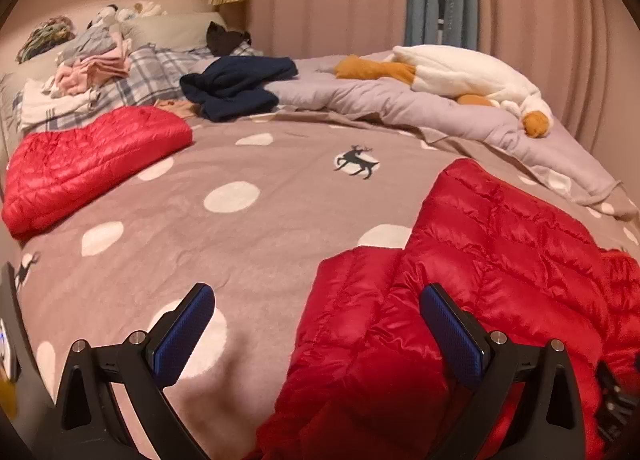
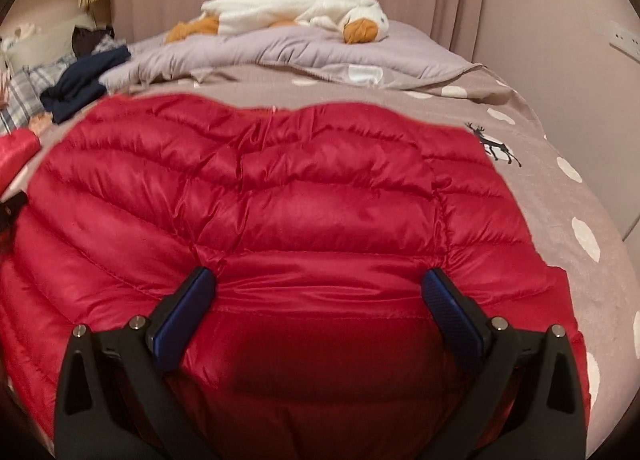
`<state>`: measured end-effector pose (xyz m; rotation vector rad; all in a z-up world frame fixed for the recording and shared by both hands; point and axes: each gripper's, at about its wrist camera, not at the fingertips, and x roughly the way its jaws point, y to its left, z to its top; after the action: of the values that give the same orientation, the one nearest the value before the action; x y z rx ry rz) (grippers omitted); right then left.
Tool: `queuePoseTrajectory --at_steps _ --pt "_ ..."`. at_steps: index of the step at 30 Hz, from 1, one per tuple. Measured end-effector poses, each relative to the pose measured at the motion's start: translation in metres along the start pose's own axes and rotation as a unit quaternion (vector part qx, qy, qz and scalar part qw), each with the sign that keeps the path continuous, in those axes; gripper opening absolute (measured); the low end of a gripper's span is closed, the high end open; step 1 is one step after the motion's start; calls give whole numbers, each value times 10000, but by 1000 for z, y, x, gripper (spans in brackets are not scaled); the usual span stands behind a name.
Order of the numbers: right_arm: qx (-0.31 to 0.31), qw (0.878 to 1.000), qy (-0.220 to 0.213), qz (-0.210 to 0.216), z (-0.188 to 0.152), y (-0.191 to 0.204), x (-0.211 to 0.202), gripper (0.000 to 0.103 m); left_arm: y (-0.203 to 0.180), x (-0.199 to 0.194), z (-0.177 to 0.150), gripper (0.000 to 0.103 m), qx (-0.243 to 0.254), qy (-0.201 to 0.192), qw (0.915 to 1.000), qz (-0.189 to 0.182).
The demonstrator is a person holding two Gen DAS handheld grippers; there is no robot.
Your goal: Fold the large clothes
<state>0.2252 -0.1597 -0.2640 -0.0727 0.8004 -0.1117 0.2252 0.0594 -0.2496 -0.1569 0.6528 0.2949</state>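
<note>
Hovering apart, empty: left claw [image 1: 316, 296], right claw [image 2: 320, 280] over red puffer jacket [image 2: 280, 199] on bed [image 1: 260, 260].

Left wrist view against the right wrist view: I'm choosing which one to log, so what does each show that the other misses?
Only the left wrist view shows the folded red jacket, the pink clothes pile and the left gripper, open. Only the right shows the wall socket, the spread red jacket's full width and the right gripper, open above it. Both share that jacket, the goose plush, navy garment and dotted bedcover.
</note>
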Motion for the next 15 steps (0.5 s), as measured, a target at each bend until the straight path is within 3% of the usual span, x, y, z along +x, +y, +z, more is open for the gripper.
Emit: queuePoseTrajectory --at_steps 9,15 --pt "-185 9996 70 -196 1 6 9 103 13 -3 -5 102 -240 215 9993 -180" --pt "-110 9989 -368 -252 -3 5 -11 103 21 -5 -18 102 -523 495 9972 -210"
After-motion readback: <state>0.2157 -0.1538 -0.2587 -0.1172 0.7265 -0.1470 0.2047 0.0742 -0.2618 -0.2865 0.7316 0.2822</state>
